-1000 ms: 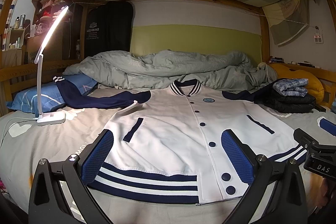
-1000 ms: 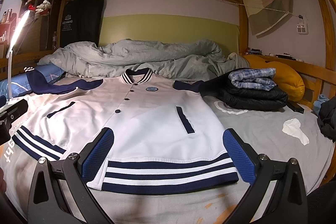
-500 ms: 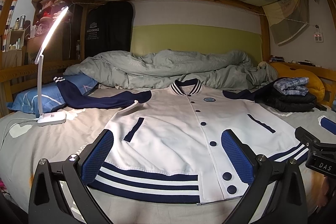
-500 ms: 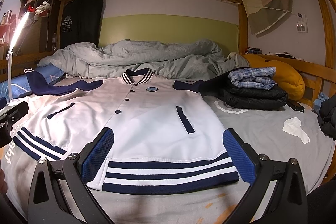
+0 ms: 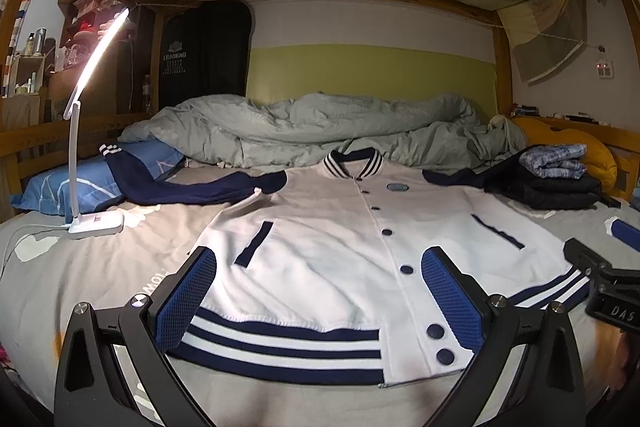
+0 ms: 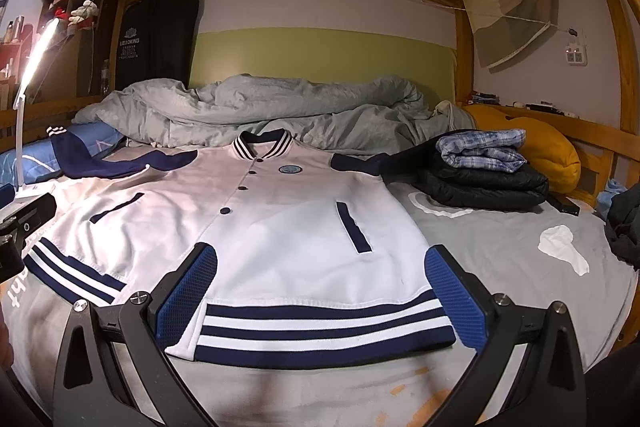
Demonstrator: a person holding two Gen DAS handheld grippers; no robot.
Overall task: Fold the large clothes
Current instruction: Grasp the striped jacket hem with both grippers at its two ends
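Jacket (image 5: pixel 328 251) first: a white varsity-style one with navy sleeves and striped ribbing, laid front-up and buttoned on the grey bed (image 5: pixel 100 267), collar toward the rumpled duvet (image 5: pixel 320 123). Its hem is seen just beyond both sets of tongs. The left tongs (image 5: pixel 320 291) are held wide apart, nothing between the blue pads, over the left half of the hem; the right tongs (image 6: pixel 324 291) are likewise spread wide and empty, over the right half.

Handling is judged as soft and floppy, thick enough to have some weight, and likely to sag and drag if lifted from one point. The ribbed hem band (image 6: pixel 320 331) looks the firmest edge, so a pinch at each hem corner or at the shoulder seams is suggested. One navy sleeve (image 5: pixel 192 187) is stretched out toward the blue pillow (image 5: pixel 60 187), and would probably need bringing in first.

No containers are visible. A folded stack (image 6: pixel 484 167), plaid on black, is seen on the right of the bed; a lit lamp (image 5: pixel 92 131) stands on the left.
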